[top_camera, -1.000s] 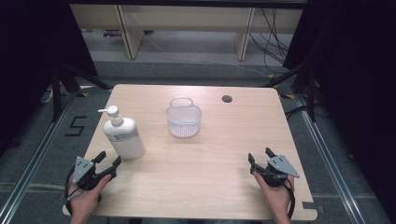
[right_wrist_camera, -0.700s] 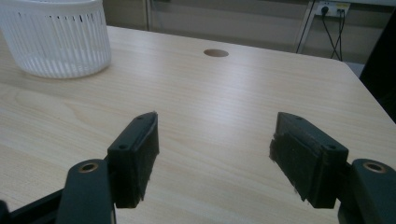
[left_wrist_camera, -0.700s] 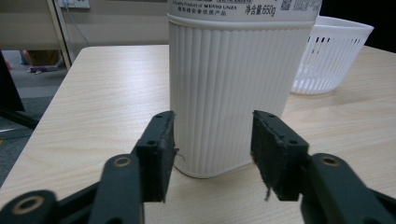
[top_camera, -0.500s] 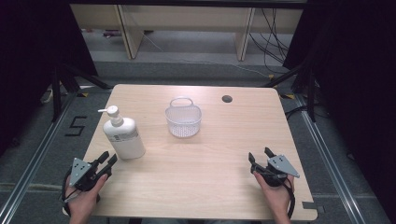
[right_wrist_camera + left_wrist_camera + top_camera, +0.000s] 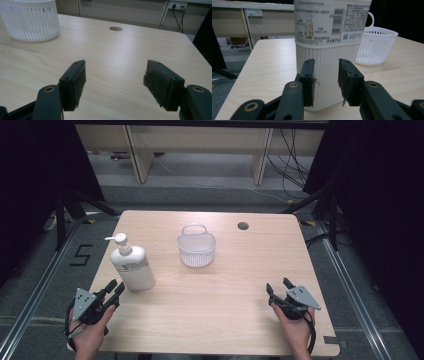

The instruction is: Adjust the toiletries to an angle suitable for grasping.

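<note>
We hold the left gripper low over the near left part of the pale wooden table, just in front of the white ribbed plastic pump bottle with a printed label, which stands upright there. Its jaws have just been closing and now sit at their narrowest, with a small gap between the pads and nothing clamped; in the left gripper view the bottle rises just beyond the tips. The white slotted plastic basket with a loop handle stands mid-table, well apart from both grippers. Our right gripper rests near the right edge, jaws wide apart over bare wood.
</note>
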`<state>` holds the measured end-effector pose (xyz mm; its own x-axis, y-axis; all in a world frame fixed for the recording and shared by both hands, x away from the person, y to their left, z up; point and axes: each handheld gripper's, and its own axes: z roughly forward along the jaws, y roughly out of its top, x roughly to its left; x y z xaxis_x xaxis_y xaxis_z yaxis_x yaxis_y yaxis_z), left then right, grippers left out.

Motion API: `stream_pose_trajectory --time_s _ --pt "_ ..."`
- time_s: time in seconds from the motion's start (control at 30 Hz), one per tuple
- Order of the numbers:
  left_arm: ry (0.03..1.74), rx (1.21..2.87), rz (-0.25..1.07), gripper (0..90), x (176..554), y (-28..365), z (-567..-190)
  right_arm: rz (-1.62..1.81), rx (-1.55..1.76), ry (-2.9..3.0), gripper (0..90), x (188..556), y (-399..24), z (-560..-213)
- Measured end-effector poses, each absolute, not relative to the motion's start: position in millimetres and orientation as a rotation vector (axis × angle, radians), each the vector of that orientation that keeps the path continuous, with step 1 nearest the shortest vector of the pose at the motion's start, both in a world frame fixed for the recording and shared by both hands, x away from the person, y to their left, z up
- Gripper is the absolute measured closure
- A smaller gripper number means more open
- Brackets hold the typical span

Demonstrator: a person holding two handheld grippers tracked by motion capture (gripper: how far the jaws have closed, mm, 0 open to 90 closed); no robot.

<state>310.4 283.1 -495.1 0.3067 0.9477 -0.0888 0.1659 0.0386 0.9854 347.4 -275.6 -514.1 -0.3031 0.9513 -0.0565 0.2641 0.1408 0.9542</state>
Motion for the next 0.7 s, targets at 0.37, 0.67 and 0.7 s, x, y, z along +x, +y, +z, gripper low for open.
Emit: stream_pose_trajectory --time_s 0.37,0.67,0.7 --pt "1.086 1.373 0.874 42.4 315 280 -472 1.200 1.185 1.692 33.5 348 -276 -514" --pt "1.042 1.366 0.890 35.3 321 275 -446 1.206 1.214 1.690 33.4 346 -275 -514" --pt "1.039 1.365 0.890 35.1 322 274 -444 1.210 1.219 1.689 33.4 346 -275 -514"
